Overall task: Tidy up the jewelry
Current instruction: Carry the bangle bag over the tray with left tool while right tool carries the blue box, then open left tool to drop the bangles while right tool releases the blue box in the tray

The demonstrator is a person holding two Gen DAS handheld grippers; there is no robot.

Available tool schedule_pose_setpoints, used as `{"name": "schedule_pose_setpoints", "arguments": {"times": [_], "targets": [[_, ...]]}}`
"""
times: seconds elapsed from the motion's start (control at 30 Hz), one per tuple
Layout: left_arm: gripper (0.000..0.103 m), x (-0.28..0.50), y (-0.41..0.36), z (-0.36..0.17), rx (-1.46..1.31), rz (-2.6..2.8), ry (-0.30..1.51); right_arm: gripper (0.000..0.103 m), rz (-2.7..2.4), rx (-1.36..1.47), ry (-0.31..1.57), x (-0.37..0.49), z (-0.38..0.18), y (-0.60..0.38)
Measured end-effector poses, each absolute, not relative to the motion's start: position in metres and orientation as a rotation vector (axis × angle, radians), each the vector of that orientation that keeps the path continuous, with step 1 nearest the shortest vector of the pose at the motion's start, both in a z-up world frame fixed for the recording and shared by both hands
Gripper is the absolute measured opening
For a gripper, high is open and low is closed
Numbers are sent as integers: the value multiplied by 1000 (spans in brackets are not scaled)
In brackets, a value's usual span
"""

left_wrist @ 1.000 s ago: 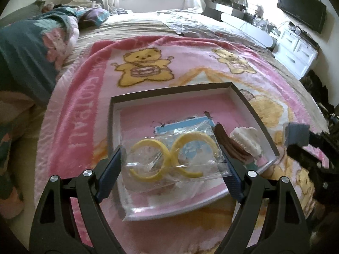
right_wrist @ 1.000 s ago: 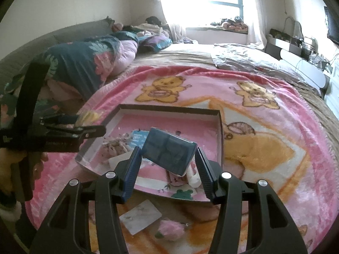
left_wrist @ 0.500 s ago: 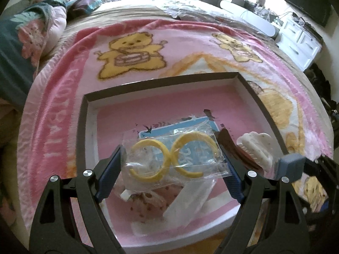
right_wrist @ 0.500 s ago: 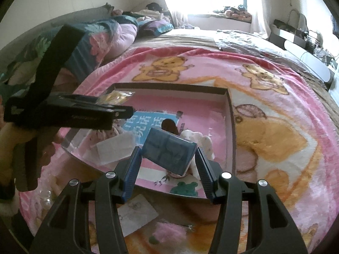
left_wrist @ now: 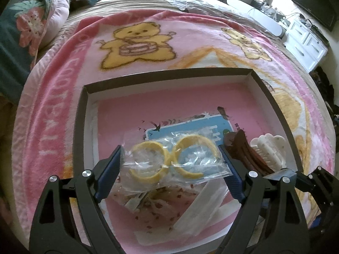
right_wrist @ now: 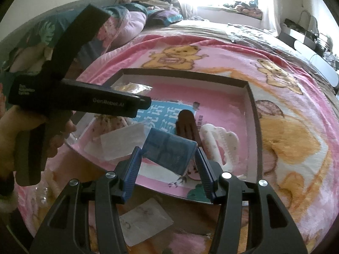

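Observation:
My left gripper [left_wrist: 169, 150] is shut on a clear bag with two yellow bangles [left_wrist: 169, 160], holding it by its side edges just above the pink-floored box tray [left_wrist: 169, 72]. In the right wrist view that gripper's finger [right_wrist: 118, 103] crosses over the tray's left part. My right gripper [right_wrist: 168, 151] is shut on a small blue box [right_wrist: 169, 150], tilted, over the tray's near edge. A brown hair clip [right_wrist: 187, 122] and a white claw clip [right_wrist: 220, 141] lie in the tray beside a blue card [left_wrist: 190, 127].
The tray [right_wrist: 184, 74] sits on a pink bear-print blanket [left_wrist: 135, 40] on a bed. White packets [right_wrist: 120, 141] and speckled items lie in the tray's near left. A small white card [right_wrist: 146, 222] lies on the blanket in front. A person's hand [right_wrist: 12, 131] grips the left tool.
Both grippers have come down and closer to the tray, each keeping its load. The left one with the bangle bag now hangs over the tray's inside.

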State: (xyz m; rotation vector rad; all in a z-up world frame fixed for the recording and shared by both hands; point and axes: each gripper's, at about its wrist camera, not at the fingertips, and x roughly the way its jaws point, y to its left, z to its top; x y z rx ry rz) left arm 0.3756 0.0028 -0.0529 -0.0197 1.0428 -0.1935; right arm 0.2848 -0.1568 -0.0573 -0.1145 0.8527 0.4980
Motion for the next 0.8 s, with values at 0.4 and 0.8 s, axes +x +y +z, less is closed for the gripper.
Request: {"name": "schedule_pose_setpoints", "arguments": {"times": [0.4,0.8], "targets": [[83,363,10,-42,-34,-184,1027,82,491,-48,806,261,-35,-175],[91,323,6,5,-46,-204,942,89,388,69,666,217,23,-241]]}}
